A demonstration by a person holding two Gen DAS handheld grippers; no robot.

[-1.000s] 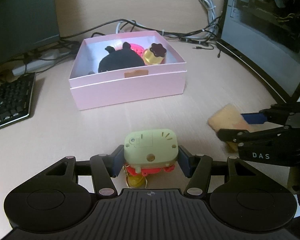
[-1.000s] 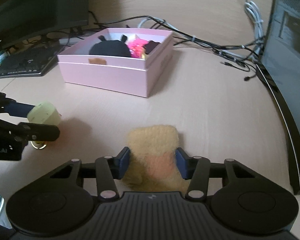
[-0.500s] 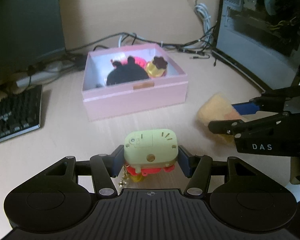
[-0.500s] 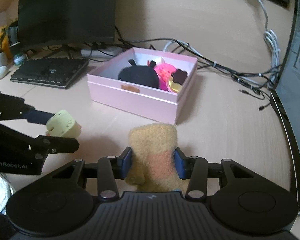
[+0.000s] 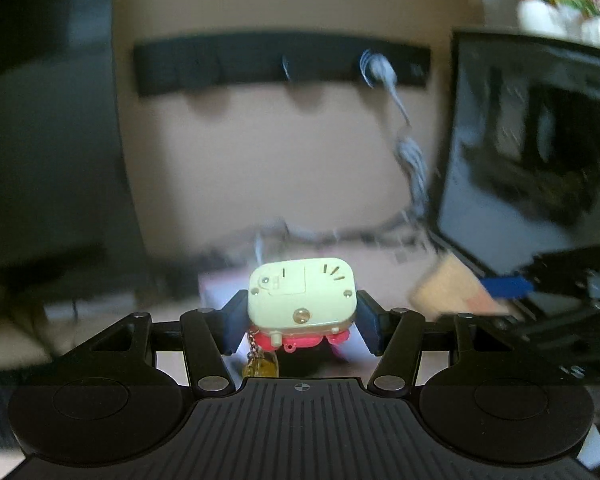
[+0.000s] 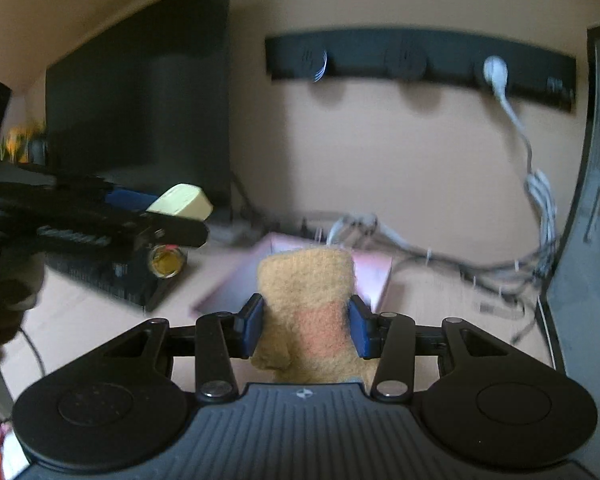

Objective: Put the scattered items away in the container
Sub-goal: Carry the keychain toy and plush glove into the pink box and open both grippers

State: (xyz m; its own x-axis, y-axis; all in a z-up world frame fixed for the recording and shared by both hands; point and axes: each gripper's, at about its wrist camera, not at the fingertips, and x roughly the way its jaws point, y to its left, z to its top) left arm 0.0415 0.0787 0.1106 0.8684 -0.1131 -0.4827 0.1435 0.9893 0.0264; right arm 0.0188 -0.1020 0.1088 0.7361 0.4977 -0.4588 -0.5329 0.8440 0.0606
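Note:
My left gripper (image 5: 302, 320) is shut on a pale green toy (image 5: 302, 298) with a pink base and a hanging gold charm (image 5: 260, 366). It is held high above the desk. My right gripper (image 6: 306, 324) is shut on a tan felt mitten (image 6: 306, 300). The pink box (image 6: 370, 276) shows only as a blurred edge behind the mitten, and as a blur (image 5: 220, 286) behind the toy. The left gripper with the toy (image 6: 180, 202) shows at the left of the right wrist view. The mitten (image 5: 448, 292) shows at the right of the left wrist view.
A dark monitor (image 6: 140, 112) stands at the left, with a keyboard (image 6: 112, 276) below it. A computer case (image 5: 532, 152) stands at the right. A black power strip (image 6: 420, 64) hangs on the wall, with white cables (image 6: 540, 200) running down to the desk.
Both grippers have risen and tilted upward with their items. The box has dropped to the bottom of both views and the wall now fills them. The views are motion-blurred.

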